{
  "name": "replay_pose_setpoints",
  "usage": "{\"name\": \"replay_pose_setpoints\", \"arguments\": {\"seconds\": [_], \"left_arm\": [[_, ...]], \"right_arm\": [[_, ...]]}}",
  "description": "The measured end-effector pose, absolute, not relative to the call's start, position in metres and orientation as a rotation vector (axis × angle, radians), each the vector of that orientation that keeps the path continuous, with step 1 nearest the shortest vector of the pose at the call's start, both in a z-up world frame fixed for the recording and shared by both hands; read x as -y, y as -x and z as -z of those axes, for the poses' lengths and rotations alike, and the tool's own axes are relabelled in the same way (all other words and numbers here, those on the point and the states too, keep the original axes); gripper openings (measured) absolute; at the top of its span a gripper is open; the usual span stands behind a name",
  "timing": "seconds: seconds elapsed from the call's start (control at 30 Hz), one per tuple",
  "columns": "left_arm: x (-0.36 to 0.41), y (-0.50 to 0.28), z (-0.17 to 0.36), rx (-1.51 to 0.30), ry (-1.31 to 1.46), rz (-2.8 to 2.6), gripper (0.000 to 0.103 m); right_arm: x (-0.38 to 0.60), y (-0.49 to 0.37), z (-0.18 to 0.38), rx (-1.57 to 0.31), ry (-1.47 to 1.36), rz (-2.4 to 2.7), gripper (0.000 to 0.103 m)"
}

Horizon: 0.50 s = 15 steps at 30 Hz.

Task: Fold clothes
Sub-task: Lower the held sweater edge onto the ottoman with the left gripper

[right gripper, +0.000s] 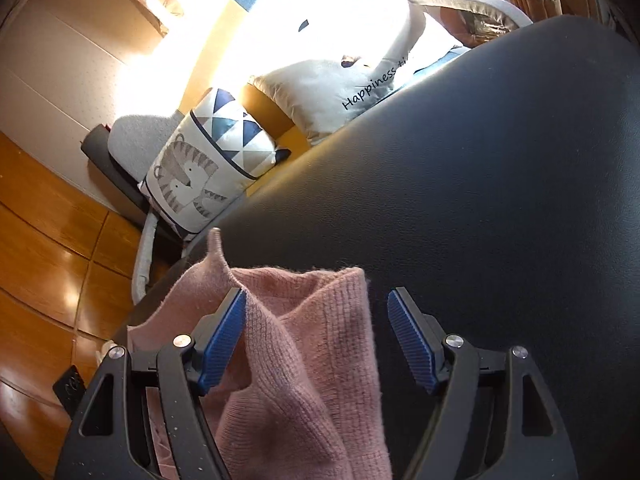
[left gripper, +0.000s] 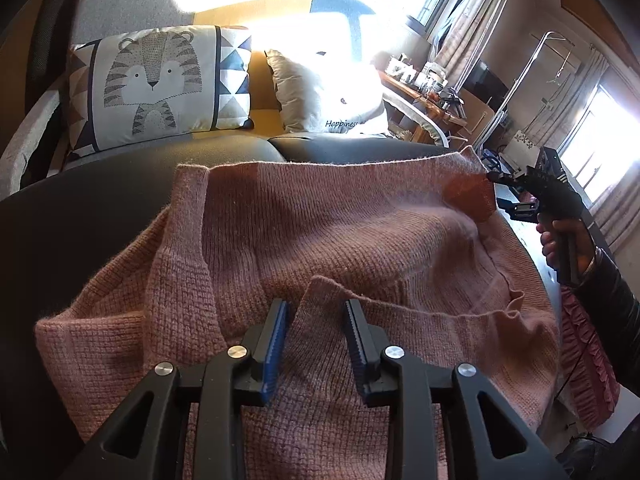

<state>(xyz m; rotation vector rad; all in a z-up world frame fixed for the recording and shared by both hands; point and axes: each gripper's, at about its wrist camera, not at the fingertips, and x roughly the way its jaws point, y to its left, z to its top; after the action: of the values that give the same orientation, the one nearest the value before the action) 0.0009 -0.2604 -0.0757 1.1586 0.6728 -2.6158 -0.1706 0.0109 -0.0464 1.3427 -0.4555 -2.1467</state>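
Note:
A pink knitted sweater (left gripper: 328, 232) lies spread on a black leather surface (left gripper: 100, 208). My left gripper (left gripper: 316, 308) is open over its near part, with a raised fold of the knit between the blue pads. My right gripper (right gripper: 316, 312) is open at the sweater's far right corner; a bunched fold of the sweater (right gripper: 312, 344) lies between its fingers, against the left pad (right gripper: 224, 340). In the left wrist view the right gripper (left gripper: 504, 196) shows at the sweater's right edge, held by a hand.
A tiger-print cushion (left gripper: 156, 84) and a white "Happiness" cushion (left gripper: 328, 92) stand on the sofa behind the black surface. A pink ruffled cloth (left gripper: 588, 364) hangs at the right. Wooden floor (right gripper: 44, 240) lies beyond the black surface's (right gripper: 480, 184) left edge.

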Motion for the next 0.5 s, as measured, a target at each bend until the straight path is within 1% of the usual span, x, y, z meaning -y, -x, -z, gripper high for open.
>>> {"name": "replay_pose_setpoints", "arguments": {"seconds": [0.07, 0.13, 0.2, 0.27, 0.37, 0.4, 0.5], "left_arm": [[0.259, -0.001, 0.075, -0.651, -1.171, 2.621, 0.03], [0.256, -0.001, 0.073, -0.623, -1.181, 2.628, 0.03], [0.254, 0.001, 0.072, -0.587, -1.201, 2.632, 0.03], [0.251, 0.004, 0.07, -0.549, -1.225, 2.64, 0.03], [0.248, 0.006, 0.069, -0.497, -1.257, 2.651, 0.03], [0.248, 0.006, 0.069, -0.496, -1.258, 2.646, 0.028], [0.249, 0.004, 0.069, -0.502, -1.247, 2.633, 0.017]], "right_arm": [[-0.02, 0.167, 0.044, 0.482, -1.318, 2.165, 0.076], [-0.02, 0.159, 0.034, 0.419, -1.271, 2.194, 0.076], [-0.006, 0.141, 0.019, 0.259, -1.185, 2.18, 0.076], [0.016, 0.118, 0.004, 0.059, -1.077, 2.13, 0.076], [0.041, 0.102, 0.009, -0.154, -1.048, 2.047, 0.076], [0.049, 0.097, 0.011, -0.221, -1.04, 2.017, 0.076], [0.073, 0.082, 0.018, -0.417, -1.014, 1.922, 0.076]]}}
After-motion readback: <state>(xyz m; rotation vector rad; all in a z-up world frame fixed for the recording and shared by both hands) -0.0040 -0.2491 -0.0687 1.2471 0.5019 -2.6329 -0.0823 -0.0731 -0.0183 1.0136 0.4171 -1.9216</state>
